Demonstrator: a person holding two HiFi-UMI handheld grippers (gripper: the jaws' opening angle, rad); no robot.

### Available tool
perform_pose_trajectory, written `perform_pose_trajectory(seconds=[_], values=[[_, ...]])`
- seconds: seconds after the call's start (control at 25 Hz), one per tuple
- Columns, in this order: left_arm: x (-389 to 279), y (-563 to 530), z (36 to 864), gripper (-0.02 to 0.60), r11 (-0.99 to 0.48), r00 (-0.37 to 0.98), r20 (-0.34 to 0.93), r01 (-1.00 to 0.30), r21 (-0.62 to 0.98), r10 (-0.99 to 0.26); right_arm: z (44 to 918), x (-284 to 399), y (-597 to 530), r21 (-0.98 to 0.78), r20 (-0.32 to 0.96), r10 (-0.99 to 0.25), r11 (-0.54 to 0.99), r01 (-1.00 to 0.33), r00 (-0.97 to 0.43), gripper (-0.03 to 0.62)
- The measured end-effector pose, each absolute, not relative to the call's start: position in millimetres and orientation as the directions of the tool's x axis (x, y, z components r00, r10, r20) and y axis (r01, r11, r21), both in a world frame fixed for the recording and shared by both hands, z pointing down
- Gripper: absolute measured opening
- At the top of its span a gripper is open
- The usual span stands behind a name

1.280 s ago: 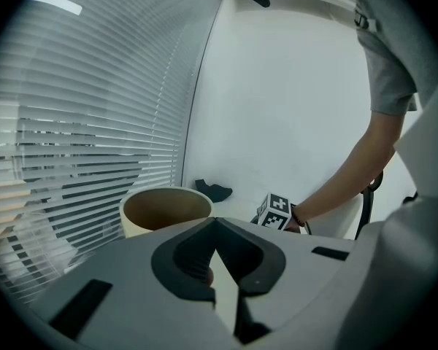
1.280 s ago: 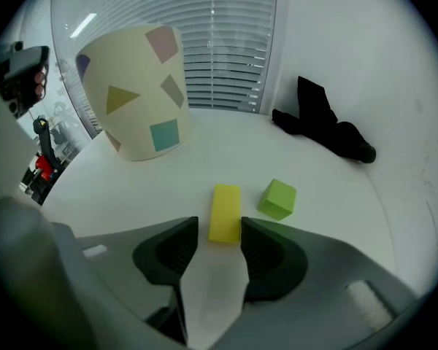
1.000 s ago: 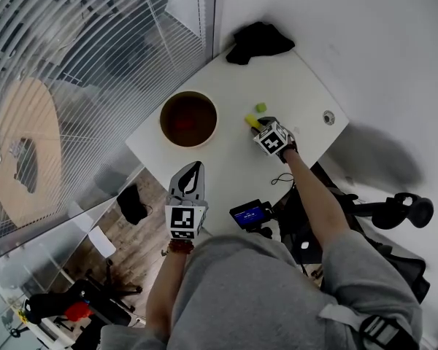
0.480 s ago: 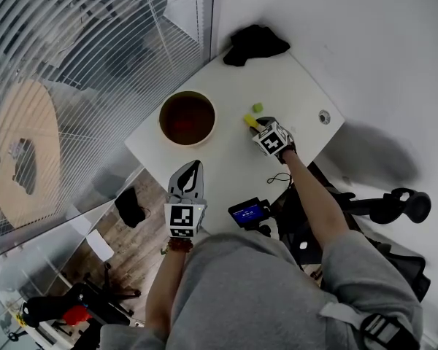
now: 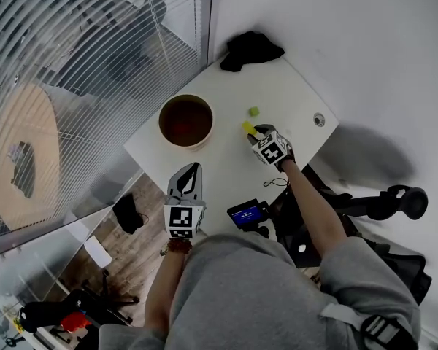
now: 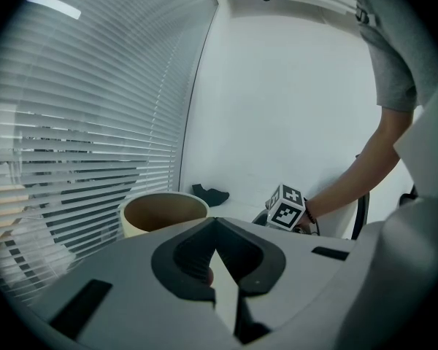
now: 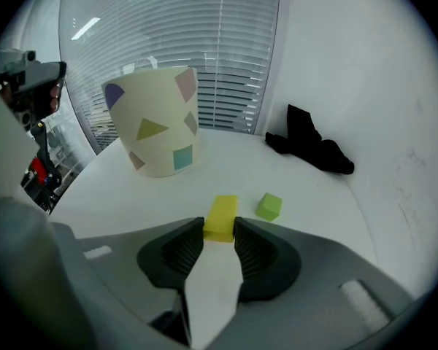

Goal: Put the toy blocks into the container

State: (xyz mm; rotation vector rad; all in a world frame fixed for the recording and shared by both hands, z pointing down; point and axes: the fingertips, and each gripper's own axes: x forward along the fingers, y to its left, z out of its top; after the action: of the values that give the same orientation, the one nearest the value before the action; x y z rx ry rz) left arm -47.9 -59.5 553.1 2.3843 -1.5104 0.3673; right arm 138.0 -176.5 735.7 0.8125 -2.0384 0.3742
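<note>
I see a white table point(image 5: 277, 93) that sits in a corner of the room. On one side is a plain white wall point(image 5: 350, 20). On the other side is a big window with blinds point(image 5: 95, 42).

A round cup point(image 5: 186, 121) stands on the table near the window side. From the right gripper view it is pale, with little colored shapes on its side. A black cloth point(image 5: 252, 48) lies bunched up at the far corner by the wall. A small round cap point(image 5: 319, 119) is set into the table top near the edge.

My right gripper point(image 7: 219, 232) is low over the table. Its two jaws squeeze the near end of a yellow block point(image 7: 220, 217). The block pokes out in front of the jaws. I cannot tell if it touches the table. A green block point(image 7: 269, 205) sits on the table just beside it, on the wall side. Both blocks are out of the cup, and there is bare table between them and it.

My left gripper point(image 6: 215, 224) is near the table edge closest to me and points toward the cup. Its jaws are pressed together with nothing in them.

A small blue screen point(image 5: 248, 214) is by the table edge, and a black chair point(image 5: 398, 199) stands off to the right.
</note>
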Motion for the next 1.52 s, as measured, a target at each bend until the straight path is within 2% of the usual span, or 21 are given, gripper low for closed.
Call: perform_pose_trajectory(seconds=[0.84, 1.52], values=[[-39.0, -52.0, 539.8, 0.008, -0.441, 0.450, 0.322, -0.892, 0.103, -0.833, 603.3, 91.8, -166.7, 0.153, 0.637, -0.573, 0.749, -0.644, -0.515, 0.141], [-53.3, -52.3, 530.4, 0.008, -0.426, 0.433, 0.305, -0.900, 0.092, -0.848, 521.8, 23.4, -173.6, 0.259, 0.495, -0.615, 0.779, -0.571, -0.614, 0.141]])
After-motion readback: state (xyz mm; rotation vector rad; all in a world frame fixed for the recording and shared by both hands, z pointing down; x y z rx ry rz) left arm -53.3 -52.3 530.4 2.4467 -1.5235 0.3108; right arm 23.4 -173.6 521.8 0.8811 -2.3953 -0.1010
